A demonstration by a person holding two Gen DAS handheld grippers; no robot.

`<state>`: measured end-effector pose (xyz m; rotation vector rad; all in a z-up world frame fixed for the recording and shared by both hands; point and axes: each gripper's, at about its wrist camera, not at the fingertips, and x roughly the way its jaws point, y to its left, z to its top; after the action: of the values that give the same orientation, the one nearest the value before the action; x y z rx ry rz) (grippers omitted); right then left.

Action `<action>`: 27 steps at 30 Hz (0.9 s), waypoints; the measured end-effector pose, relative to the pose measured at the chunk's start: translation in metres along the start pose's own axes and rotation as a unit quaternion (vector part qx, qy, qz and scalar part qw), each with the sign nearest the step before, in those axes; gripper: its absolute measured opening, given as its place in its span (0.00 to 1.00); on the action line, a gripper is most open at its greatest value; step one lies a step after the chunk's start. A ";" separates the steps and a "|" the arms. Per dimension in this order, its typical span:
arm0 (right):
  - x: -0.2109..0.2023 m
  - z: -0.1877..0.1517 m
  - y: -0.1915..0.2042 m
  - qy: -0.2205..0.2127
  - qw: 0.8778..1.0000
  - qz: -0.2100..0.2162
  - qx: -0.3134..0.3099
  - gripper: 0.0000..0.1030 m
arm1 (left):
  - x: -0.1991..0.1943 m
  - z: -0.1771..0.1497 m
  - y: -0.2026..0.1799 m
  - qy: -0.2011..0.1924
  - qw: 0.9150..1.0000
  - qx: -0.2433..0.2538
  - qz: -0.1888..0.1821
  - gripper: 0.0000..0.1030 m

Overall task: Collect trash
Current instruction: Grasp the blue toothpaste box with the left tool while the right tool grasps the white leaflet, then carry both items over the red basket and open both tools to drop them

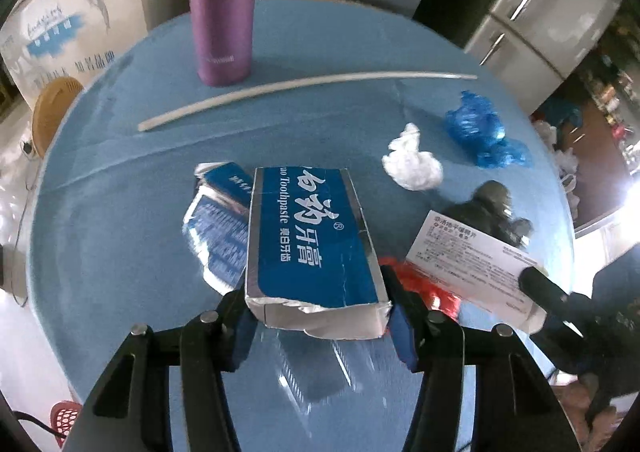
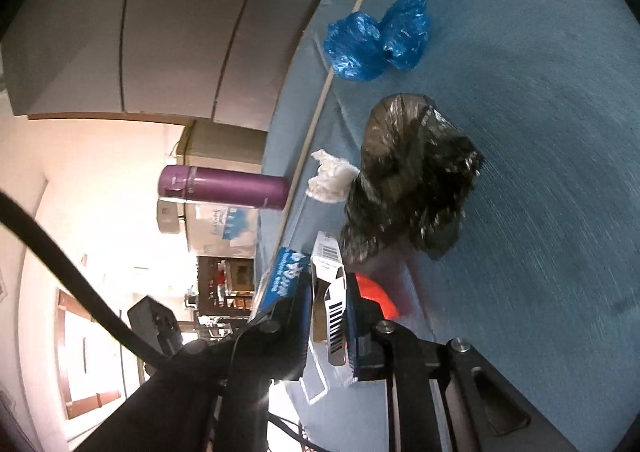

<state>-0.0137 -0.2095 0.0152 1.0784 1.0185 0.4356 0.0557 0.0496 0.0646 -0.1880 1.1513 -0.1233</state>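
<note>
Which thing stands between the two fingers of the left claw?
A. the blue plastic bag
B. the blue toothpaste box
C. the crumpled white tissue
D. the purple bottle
B: in the left wrist view the near end of the blue toothpaste box sits between the blue pads of the left claw, while the other three things lie farther off on the blue table.

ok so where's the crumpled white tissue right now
The crumpled white tissue lies on the blue tablecloth, right of centre in the left wrist view, between the blue plastic bag and the black plastic bag.
</note>
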 end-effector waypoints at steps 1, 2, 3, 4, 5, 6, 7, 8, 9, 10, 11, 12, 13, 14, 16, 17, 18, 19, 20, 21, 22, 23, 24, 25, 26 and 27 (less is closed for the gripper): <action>-0.006 -0.004 0.000 -0.002 1.000 0.002 -0.003 0.16 | -0.010 -0.005 0.000 -0.009 1.000 0.004 -0.001 0.56; -0.014 -0.008 -0.002 -0.004 1.000 0.005 -0.006 0.16 | -0.020 -0.010 -0.001 -0.019 1.000 0.009 -0.002 0.56; -0.020 -0.012 -0.003 -0.006 1.000 0.009 -0.009 0.16 | -0.029 -0.014 -0.002 -0.027 1.000 0.012 -0.003 0.56; -0.025 -0.016 -0.003 -0.008 1.000 0.012 -0.009 0.16 | -0.041 -0.020 -0.003 -0.039 0.999 0.017 -0.004 0.56; -0.031 -0.019 -0.003 -0.011 1.000 0.015 -0.009 0.16 | -0.048 -0.025 -0.005 -0.048 0.999 0.021 -0.003 0.56; -0.037 -0.023 -0.003 -0.013 1.000 0.019 -0.009 0.16 | -0.058 -0.032 -0.005 -0.059 0.998 0.025 0.003 0.56; -0.042 -0.026 -0.002 -0.015 1.000 0.023 -0.010 0.16 | -0.068 -0.039 -0.003 -0.068 0.997 0.028 0.009 0.56; -0.046 -0.029 0.000 -0.017 0.999 0.026 -0.013 0.16 | -0.079 -0.047 0.000 -0.078 0.996 0.029 0.013 0.56; -0.051 -0.033 0.003 -0.021 0.999 0.029 -0.018 0.16 | -0.086 -0.052 0.003 -0.083 0.996 0.028 0.015 0.56; -0.053 -0.035 0.006 -0.023 0.999 0.030 -0.022 0.16 | -0.093 -0.059 0.006 -0.087 0.996 0.026 0.017 0.56; -0.058 -0.040 0.009 -0.025 0.999 0.031 -0.028 0.16 | -0.099 -0.065 0.009 -0.091 0.995 0.024 0.021 0.56; -0.060 -0.043 0.013 -0.026 0.999 0.032 -0.033 0.16 | -0.108 -0.075 0.014 -0.096 0.995 0.021 0.027 0.56; -0.060 -0.046 0.015 -0.024 0.999 0.034 -0.035 0.16 | -0.111 -0.080 0.016 -0.098 0.995 0.018 0.030 0.56; -0.061 -0.050 0.018 -0.020 0.998 0.038 -0.037 0.16 | -0.118 -0.088 0.021 -0.102 0.994 0.014 0.034 0.56; -0.058 -0.058 0.026 -0.013 0.998 0.040 -0.045 0.16 | -0.127 -0.102 0.032 -0.111 0.993 0.004 0.047 0.56; -0.056 -0.062 0.029 -0.009 0.998 0.040 -0.049 0.16 | -0.134 -0.111 0.039 -0.115 0.992 -0.003 0.055 0.56; -0.054 -0.068 0.033 -0.004 0.998 0.041 -0.054 0.16 | -0.139 -0.118 0.046 -0.118 0.991 -0.008 0.060 0.56; -0.052 -0.072 0.036 0.002 0.997 0.042 -0.058 0.16 | -0.143 -0.125 0.053 -0.120 0.990 -0.015 0.066 0.56; -0.049 -0.077 0.039 0.009 0.997 0.043 -0.062 0.16 | -0.147 -0.134 0.061 -0.121 0.990 -0.023 0.073 0.56; -0.045 -0.083 0.042 0.017 0.997 0.044 -0.068 0.16 | -0.150 -0.139 0.067 -0.121 0.989 -0.028 0.077 0.56; -0.042 -0.089 0.045 0.024 0.996 0.043 -0.074 0.16 | -0.152 -0.148 0.076 -0.118 0.989 -0.036 0.083 0.57; -0.039 -0.094 0.048 0.030 0.996 0.041 -0.078 0.16 | -0.153 -0.156 0.084 -0.116 0.989 -0.043 0.088 0.57; -0.033 -0.102 0.052 0.041 0.995 0.041 -0.084 0.16 | -0.154 -0.167 0.095 -0.111 0.988 -0.052 0.096 0.57; -0.029 -0.107 0.054 0.048 0.994 0.040 -0.087 0.16 | -0.154 -0.174 0.100 -0.107 0.988 -0.057 0.100 0.57; -0.022 -0.116 0.057 0.061 0.993 0.039 -0.092 0.16 | -0.154 -0.185 0.111 -0.100 0.987 -0.067 0.108 0.57; -0.016 -0.122 0.060 0.071 0.992 0.037 -0.097 0.16 | -0.152 -0.189 0.116 -0.096 0.986 -0.073 0.111 0.57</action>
<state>-0.1156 -0.1306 0.0629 0.9236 1.0396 0.6658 -0.1789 0.1761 0.1017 -0.1944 0.9821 0.1740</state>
